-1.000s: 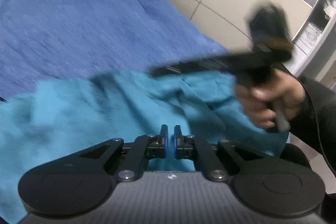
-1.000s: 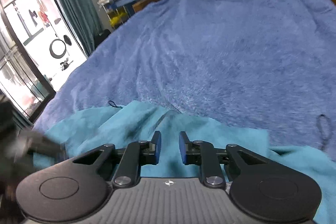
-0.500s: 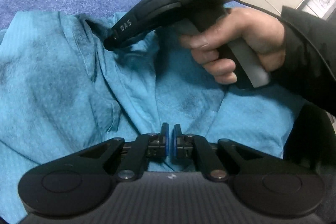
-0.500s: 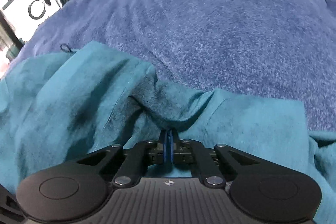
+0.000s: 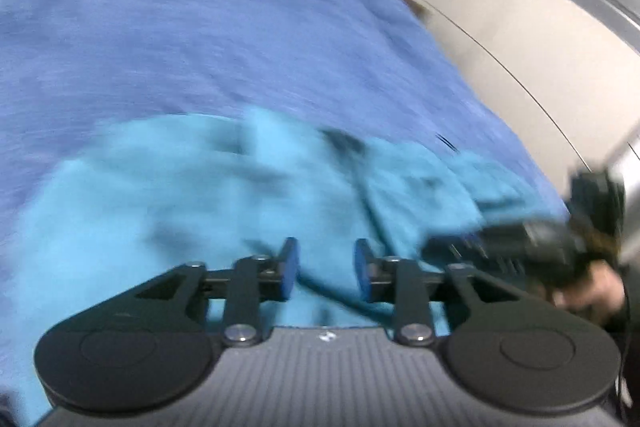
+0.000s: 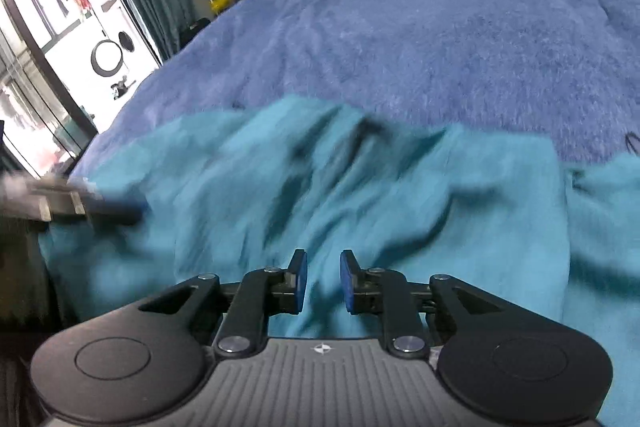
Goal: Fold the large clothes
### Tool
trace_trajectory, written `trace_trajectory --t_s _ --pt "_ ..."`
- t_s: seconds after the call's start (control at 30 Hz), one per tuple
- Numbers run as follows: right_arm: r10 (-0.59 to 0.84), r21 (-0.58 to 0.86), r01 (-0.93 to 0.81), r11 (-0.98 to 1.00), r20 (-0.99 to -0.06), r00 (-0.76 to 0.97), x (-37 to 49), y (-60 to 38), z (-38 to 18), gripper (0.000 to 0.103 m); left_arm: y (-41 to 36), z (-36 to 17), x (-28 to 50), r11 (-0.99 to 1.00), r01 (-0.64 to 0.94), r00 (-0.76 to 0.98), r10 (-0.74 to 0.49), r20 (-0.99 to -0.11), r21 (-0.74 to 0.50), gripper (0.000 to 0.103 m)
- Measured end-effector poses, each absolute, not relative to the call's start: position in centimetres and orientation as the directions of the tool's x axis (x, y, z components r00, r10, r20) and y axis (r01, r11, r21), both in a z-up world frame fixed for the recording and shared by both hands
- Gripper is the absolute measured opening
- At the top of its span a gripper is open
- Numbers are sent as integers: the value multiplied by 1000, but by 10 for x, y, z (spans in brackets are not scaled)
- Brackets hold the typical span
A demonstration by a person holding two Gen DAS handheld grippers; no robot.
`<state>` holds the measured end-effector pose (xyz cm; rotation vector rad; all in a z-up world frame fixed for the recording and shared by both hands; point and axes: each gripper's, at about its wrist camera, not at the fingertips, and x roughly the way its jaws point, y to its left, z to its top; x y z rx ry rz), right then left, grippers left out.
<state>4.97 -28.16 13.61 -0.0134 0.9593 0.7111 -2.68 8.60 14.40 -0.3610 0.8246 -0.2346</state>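
While both my left tongs and right tongs open empty, the soft, limp teal garment wants gripping at an edge.

Dim, perhaps motion-blurred fisheye views

Each gripper had a grey ribbed body flanked by two round black discs, with black linkage arms pinned by silver screws. The left gripper and right gripper carried blue pads on black fingers. A small compass-like mark sat on the body. The person's sleeve was black.
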Motion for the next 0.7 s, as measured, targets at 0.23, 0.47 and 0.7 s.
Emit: trace_trajectory --t_s 0.23,0.47,0.7 --pt "512 259 -550 794 -773 375 18 -286 107 22 154 163 -61 924 -234 731 -38 -681 -303 72" --pt "526 265 -547 794 -752 398 13 -289 100 22 193 121 -54 802 -428 597 -96 -797 -417 72" --pt "540 287 -535 795 -738 406 12 -295 98 22 161 92 -63 709 -461 555 -239 -797 -534 72"
